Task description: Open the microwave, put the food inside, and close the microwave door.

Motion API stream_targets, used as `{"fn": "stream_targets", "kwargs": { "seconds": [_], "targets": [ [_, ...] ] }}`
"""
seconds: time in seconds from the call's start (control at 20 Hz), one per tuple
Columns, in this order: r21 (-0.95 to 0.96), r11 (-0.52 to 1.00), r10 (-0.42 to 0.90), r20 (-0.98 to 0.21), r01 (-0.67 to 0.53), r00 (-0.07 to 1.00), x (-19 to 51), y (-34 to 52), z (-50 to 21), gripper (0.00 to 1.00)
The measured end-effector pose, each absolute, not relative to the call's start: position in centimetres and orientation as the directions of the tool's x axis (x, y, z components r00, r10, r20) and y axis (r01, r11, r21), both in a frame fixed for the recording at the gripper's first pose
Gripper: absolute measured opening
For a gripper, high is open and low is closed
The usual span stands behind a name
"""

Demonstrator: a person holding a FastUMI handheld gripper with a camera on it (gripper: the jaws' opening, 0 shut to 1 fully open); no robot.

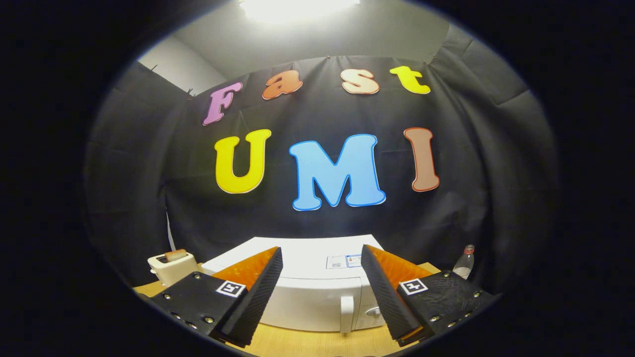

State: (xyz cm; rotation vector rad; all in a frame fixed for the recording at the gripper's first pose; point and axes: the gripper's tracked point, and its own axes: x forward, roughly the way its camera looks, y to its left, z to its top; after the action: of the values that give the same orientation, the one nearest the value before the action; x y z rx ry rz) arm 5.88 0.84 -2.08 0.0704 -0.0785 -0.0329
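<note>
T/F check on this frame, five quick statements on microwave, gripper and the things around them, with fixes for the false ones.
1. The microwave door is shut. True.
2. The gripper is shut on the door handle. False: its fingers stand wide apart and hold nothing; the handle is ahead of them, untouched.
3. A toaster stands on the table beside the microwave, beyond one finger. True.
4. A plastic bottle lies on top of the microwave. False: it stands upright beside the microwave, on the side away from the toaster.
5. The microwave sits on a wooden table. True.
</note>
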Motion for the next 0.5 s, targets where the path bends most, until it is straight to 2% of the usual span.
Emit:
{"fn": "stream_targets", "kwargs": {
  "seconds": [0.2,0.4,0.5],
  "targets": [
    [0.083,0.997,-0.007,0.025,0.005,1.0,7.3,2.1,-6.4,0.93],
    [0.02,0.994,-0.104,0.021,0.103,0.994,8.3,0.1,-9.5,0.93],
    [0.023,0.995,-0.102,0.007,0.102,0.995,9.0,0.0,-10.8,0.93]
  ]
}}
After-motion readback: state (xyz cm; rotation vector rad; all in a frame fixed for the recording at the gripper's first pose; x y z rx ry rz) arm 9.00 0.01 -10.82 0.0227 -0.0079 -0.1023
